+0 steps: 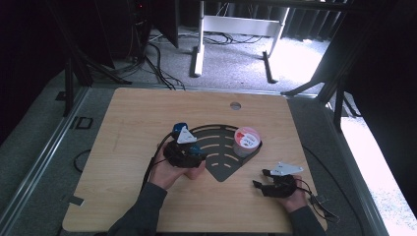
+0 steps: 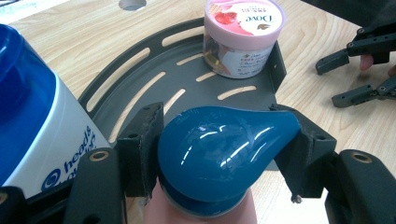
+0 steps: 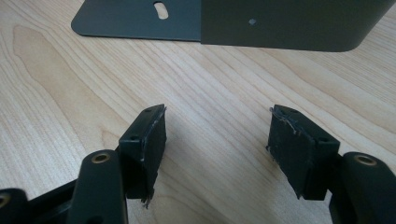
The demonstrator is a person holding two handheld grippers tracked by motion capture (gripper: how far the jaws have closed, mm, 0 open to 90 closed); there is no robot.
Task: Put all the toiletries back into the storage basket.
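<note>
Two tongs (image 2: 224, 154) pinch a blue cap (image 2: 224, 149), close up.

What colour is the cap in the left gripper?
Teal blue, glossy; the cap shows best in the left gripper view.

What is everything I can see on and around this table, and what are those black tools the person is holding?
Light wooden table: one, with a round hole near its far edge.
Dark grey fan-shaped slotted metal rack: one, mid-table.
Pink-lidded round tub: one, standing in the rack's far right corner.
Teal teardrop-shaped bottle cap: one, between the left tool's pads.
White bottle with blue top: one, left of the teal cap.
White-framed stand: one, on the floor beyond the table.
Left hand-held gripper: one, black, closed on the teal cap at the rack's near edge.
Right hand-held gripper: one, black, open over bare wood, right of the rack.
</note>
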